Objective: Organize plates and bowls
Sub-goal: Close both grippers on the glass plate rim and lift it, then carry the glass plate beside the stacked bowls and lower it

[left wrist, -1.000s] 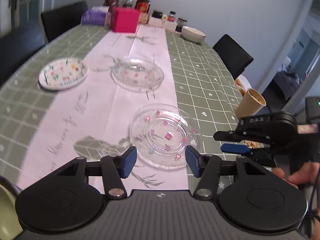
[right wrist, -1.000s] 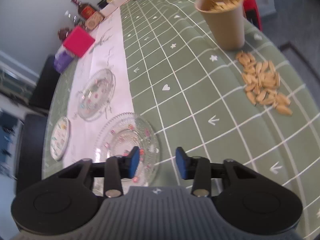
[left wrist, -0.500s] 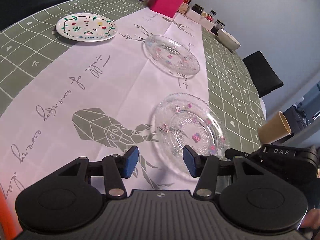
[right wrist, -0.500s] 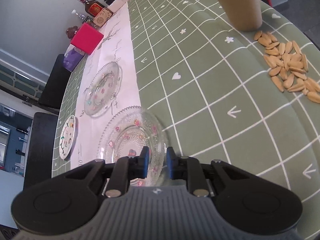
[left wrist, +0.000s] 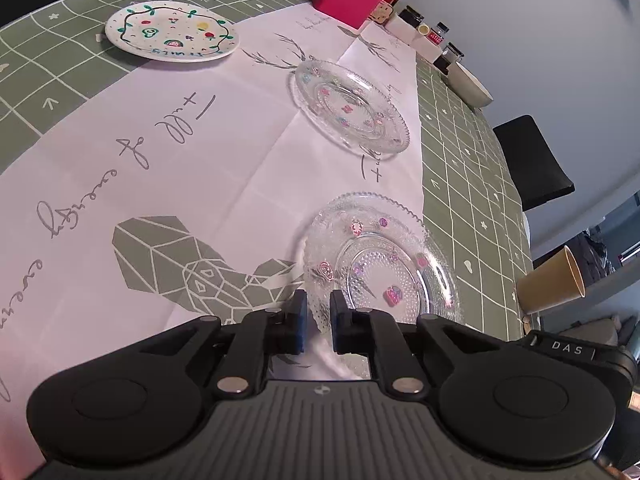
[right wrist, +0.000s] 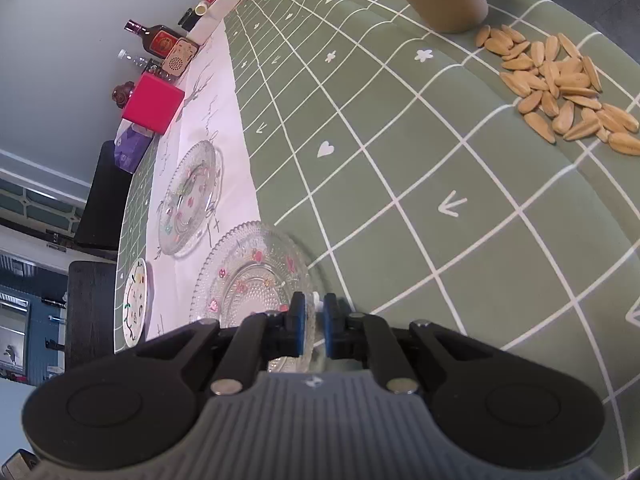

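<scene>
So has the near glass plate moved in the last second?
Cannot tell: near glass plate still straddles the edge of the white runner, while both cameras shifted. Both grippers' fingers have closed on its rim.

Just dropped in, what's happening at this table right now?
A person holds a tool in each hand, and both the left tool and right tool are closed on opposite rims of the near glass plate. A second glass plate and a painted white plate sit farther along the table, untouched.

Black left gripper (left wrist: 317, 322), blue fingers (left wrist: 299, 320), silver screws, ribbed grey housing
</scene>
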The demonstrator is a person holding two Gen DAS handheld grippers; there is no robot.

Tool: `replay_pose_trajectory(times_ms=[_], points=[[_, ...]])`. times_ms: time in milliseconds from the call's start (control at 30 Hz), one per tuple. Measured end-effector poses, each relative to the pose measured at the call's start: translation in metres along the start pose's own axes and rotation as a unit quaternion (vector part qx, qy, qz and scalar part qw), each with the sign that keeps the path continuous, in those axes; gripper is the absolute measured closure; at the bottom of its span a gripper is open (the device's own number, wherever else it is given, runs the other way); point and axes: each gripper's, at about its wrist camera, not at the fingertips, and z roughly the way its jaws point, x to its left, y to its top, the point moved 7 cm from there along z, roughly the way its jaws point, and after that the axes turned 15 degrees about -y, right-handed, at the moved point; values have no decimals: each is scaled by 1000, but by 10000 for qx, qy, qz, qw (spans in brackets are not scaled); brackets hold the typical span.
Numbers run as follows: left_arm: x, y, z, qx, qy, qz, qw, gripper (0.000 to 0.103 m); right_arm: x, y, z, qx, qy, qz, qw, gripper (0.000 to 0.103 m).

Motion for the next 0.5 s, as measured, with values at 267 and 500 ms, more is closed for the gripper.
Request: replay_pose_trajectory(times_ms=[267, 500], points=[[-8, -7, -10, 42, 392, 425, 9983, 92, 1, -10, -5, 35, -63, -198, 9998, 101], [-19, -30, -31, 190, 760, 985, 9920, 95, -8, -27, -18, 146, -93, -505, 9986, 101]])
